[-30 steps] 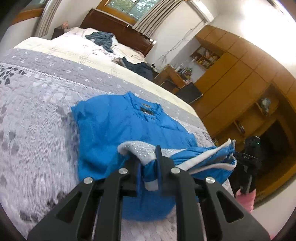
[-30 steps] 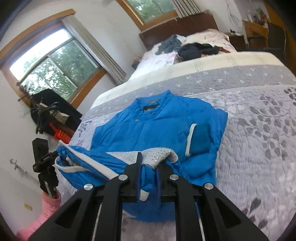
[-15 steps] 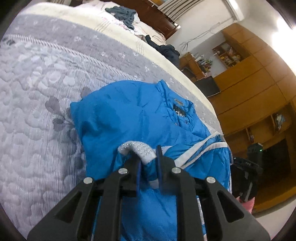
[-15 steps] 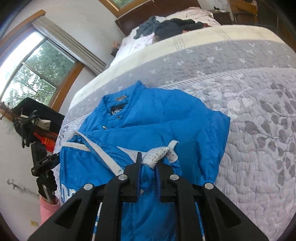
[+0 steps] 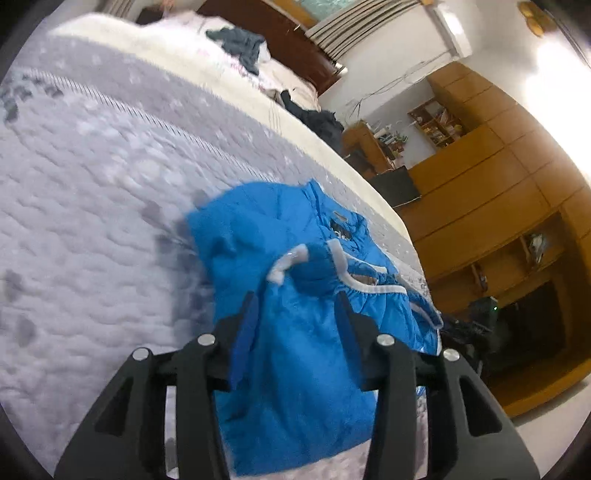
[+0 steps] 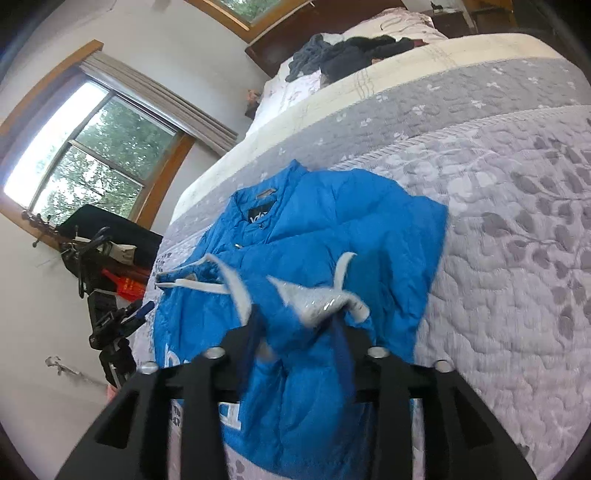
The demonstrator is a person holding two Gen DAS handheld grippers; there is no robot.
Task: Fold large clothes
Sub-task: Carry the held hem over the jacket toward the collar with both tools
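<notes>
A bright blue padded jacket point(image 5: 280, 236) point(image 6: 332, 218) with white trim lies on the grey quilted bed point(image 5: 85, 221) point(image 6: 517, 266), collar toward the headboard. Its lower part is folded up over the body, and the grey studded lining of the hem point(image 6: 314, 299) shows on top. My left gripper point(image 5: 297, 310) is open just above the folded fabric, with its black fingers point(image 5: 251, 310) apart on either side of the cloth. The right gripper point(image 6: 297, 321) is open too, and the hem lies loose just beyond its fingertips.
Dark clothes point(image 6: 347, 51) are piled near the wooden headboard point(image 5: 273, 33). A wooden wardrobe and shelves point(image 5: 498, 192) stand beside the bed. A tripod point(image 6: 110, 328) and a black bag point(image 6: 99, 236) sit below the window point(image 6: 96, 155).
Both grippers carried the jacket's hem toward the collar, then opened and let it go. The hem now rests on the jacket's body.
</notes>
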